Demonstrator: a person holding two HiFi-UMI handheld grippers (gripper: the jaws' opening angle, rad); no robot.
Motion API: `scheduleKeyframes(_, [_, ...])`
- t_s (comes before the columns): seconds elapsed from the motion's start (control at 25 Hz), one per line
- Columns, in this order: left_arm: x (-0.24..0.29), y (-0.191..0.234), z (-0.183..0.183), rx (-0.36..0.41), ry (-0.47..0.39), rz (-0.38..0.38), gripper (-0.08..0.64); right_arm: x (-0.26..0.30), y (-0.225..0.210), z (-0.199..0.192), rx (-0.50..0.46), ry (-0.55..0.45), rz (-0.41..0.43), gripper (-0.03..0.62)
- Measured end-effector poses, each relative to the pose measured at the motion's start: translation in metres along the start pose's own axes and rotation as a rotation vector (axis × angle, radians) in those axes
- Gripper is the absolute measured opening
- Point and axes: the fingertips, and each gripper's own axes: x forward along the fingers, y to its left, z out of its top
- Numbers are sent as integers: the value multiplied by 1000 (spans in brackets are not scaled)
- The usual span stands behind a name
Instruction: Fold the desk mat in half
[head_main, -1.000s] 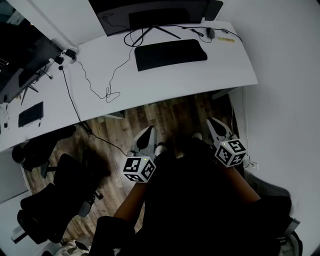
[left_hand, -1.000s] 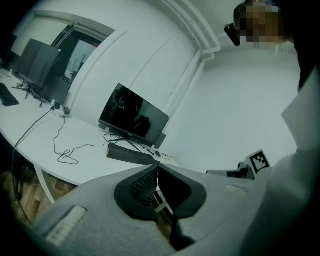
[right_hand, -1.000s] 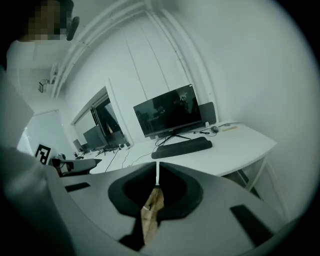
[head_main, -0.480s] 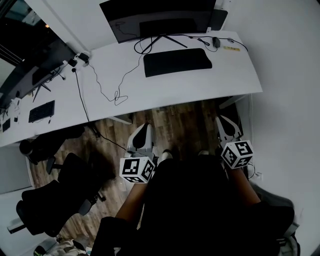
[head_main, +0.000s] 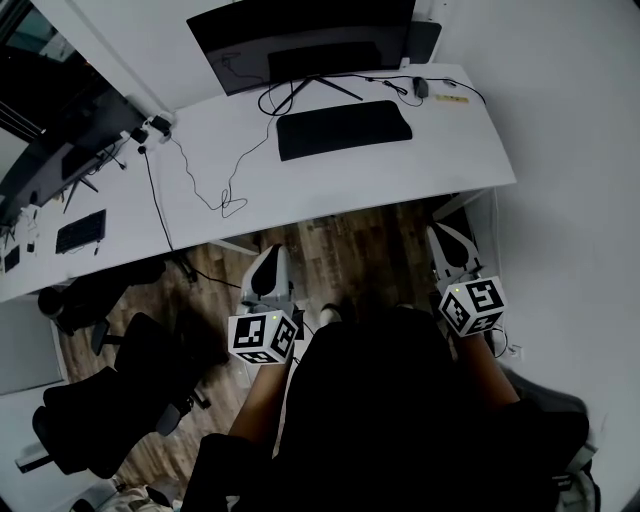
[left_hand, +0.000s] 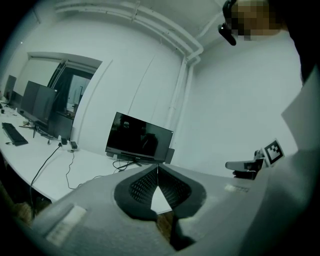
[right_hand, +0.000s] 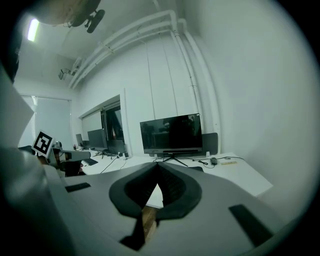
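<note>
L gripper (head_main: 271, 250) & R gripper (head_main: 437, 232) shut tight, empty, lifted a bit; desk mat (head_main: 344, 129) hasn't moved, flat, far from both; folded already? can't tell.

White desk (head_main: 400, 180), wood floor (head_main: 350, 245), black chairs (head_main: 110, 400), white walls.

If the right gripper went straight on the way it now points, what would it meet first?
The right gripper would probably meet the white desk, near the desk mat before the monitor; only floor lies between. Depth is unclear.
</note>
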Motion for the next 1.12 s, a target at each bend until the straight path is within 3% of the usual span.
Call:
scheduleKeyframes(0.88, [-9,22,-8,-13,15,-30,23,7,9,-1,-45,0,-52,1])
scheduleKeyframes(1.12, [-6,34,-12,-10,23,-48,23,16,22,-3,1,-2,-37,0])
